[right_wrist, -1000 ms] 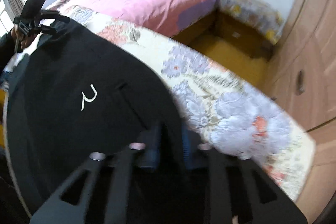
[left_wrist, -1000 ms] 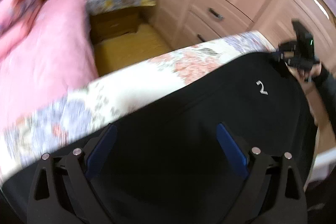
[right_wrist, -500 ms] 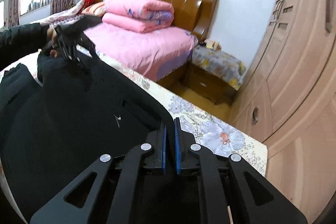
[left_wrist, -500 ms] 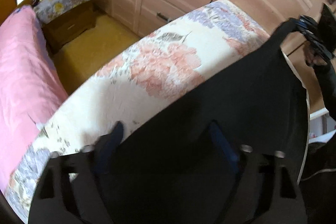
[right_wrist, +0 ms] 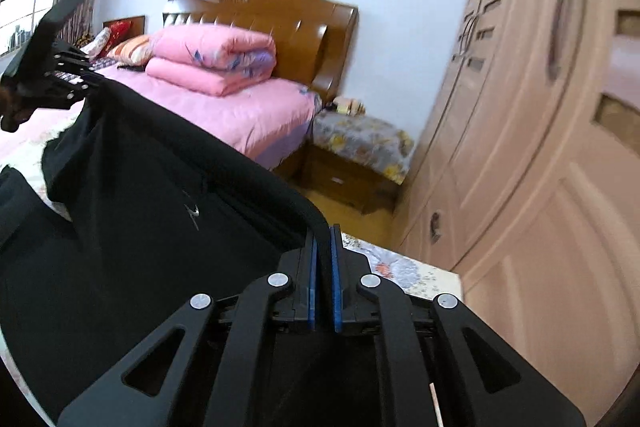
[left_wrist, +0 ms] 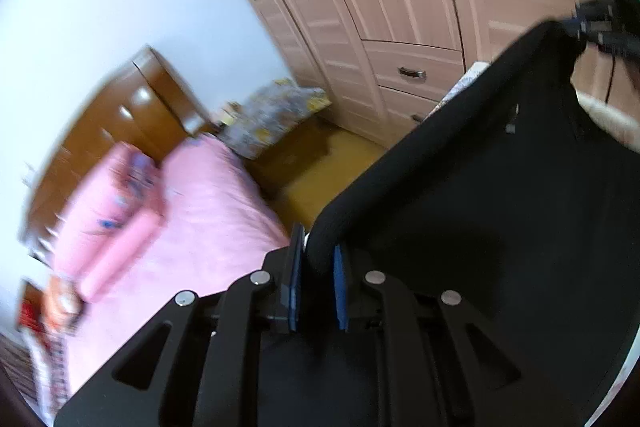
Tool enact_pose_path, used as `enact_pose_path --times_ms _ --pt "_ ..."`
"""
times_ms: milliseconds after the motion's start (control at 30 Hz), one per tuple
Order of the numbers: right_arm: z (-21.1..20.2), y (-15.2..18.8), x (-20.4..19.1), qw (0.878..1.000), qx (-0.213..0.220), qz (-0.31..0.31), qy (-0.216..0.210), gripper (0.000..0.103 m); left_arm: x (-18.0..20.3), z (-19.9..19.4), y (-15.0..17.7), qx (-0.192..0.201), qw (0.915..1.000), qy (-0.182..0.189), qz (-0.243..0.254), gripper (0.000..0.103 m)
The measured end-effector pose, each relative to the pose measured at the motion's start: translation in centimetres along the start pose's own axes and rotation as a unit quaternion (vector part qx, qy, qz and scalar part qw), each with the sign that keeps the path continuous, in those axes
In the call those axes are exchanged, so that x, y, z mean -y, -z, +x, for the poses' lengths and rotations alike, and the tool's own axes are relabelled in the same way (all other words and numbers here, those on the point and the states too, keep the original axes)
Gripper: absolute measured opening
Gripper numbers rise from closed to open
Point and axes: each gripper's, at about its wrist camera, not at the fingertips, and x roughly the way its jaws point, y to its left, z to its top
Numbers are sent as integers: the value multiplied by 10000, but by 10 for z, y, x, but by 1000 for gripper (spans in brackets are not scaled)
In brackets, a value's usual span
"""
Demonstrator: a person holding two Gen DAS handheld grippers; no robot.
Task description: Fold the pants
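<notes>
Gripping the black pants (left_wrist: 500, 211) with both tongs, I hold them stretched in the air between my two hands. My left gripper (left_wrist: 316, 279) has its blue pads narrowed onto a thick rolled edge of the fabric. My right gripper (right_wrist: 324, 267) is likewise pinched tight on the same edge at its other end, with the cloth running up out of the pads.

From the right wrist view, the edge sweeps away to the left gripper (right_wrist: 60, 75) at the far left, and a small white logo (right_wrist: 192, 213) shows on the hanging cloth. Below the pants, a corner of the floral-covered table (right_wrist: 412, 271) peeks out.

Beyond lie a pink bed (right_wrist: 240, 111) with a folded pink quilt (right_wrist: 216, 59), a wooden headboard (right_wrist: 280, 15), a nightstand (right_wrist: 352, 163) under a floral cloth, and a pale wardrobe (right_wrist: 532, 107).
</notes>
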Motion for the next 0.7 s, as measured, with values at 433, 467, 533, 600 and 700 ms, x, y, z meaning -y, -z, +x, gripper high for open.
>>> enact_pose_path --times_ms 433,467,533,600,700 --pt "-93 189 -91 9943 -1039 -33 -235 8 199 -115 181 -179 9977 -594 274 6" --pt "-88 203 -97 9932 -1129 18 -277 8 204 -112 191 -246 9983 -505 162 6" --pt "-86 217 -103 9933 -1137 69 -203 9 209 -106 204 -366 9985 -396 14 6" --pt "-90 220 -101 9930 -1117 295 -248 10 212 -102 213 -494 9984 -194 -213 10" --pt "-106 221 -85 9888 -1038 931 -536 28 197 -119 228 -354 9935 164 -1074 50"
